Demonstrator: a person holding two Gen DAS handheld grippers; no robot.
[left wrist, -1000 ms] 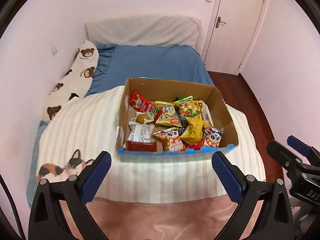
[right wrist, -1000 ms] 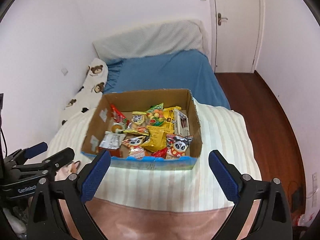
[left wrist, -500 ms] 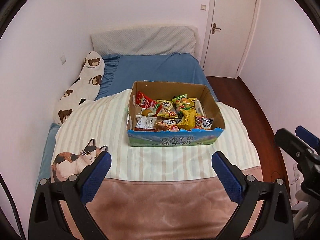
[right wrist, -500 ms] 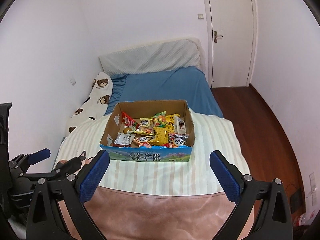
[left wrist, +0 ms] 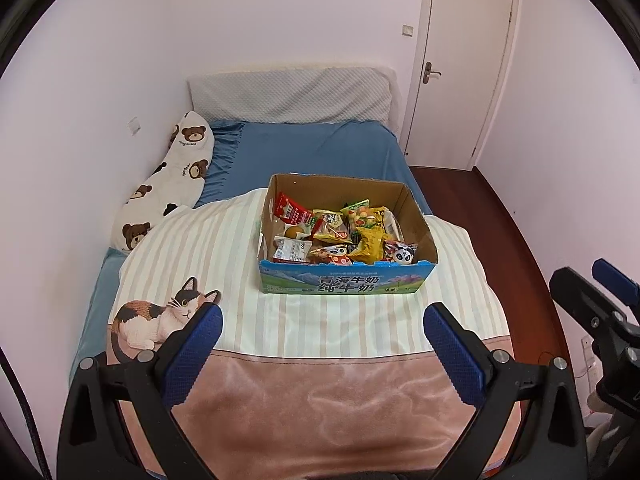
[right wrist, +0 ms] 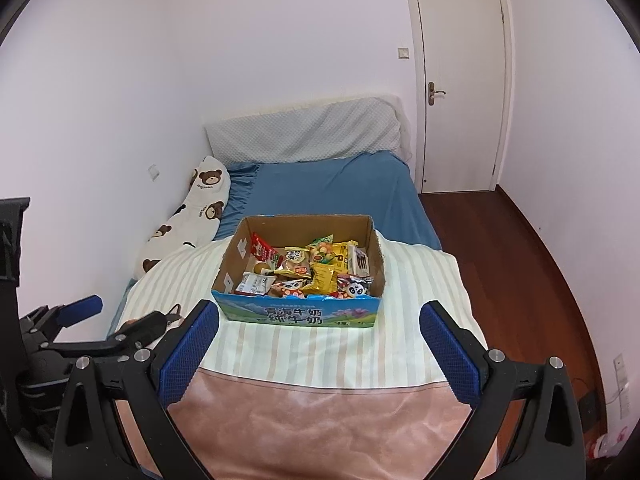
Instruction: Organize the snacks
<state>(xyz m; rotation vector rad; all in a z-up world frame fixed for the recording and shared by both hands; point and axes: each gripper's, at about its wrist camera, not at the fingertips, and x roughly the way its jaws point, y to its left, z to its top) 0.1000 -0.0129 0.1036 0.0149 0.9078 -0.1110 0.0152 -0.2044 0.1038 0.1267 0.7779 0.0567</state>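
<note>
A cardboard box (left wrist: 344, 282) with a blue printed front sits on the striped blanket on the bed; it also shows in the right wrist view (right wrist: 300, 316). It holds several snack packets (left wrist: 344, 236), also seen from the right wrist (right wrist: 308, 270): red, yellow, green and panda-printed ones. My left gripper (left wrist: 322, 344) is open and empty, well short of the box at the bed's foot. My right gripper (right wrist: 318, 340) is open and empty, likewise short of the box. Each gripper shows at the other view's edge: the right (left wrist: 592, 304), the left (right wrist: 80, 320).
A striped blanket with a cat print (left wrist: 160, 316) and a pink band (left wrist: 320, 400) covers the near bed. A bear-print pillow (left wrist: 172, 184) lies along the left wall, a grey pillow (left wrist: 288, 96) at the head. A door (right wrist: 460, 88) and wooden floor (right wrist: 540, 280) are on the right.
Both grippers have drawn back and up from the box, which now looks smaller and farther away. Its blue printed front has come into view. Both stay open.
</note>
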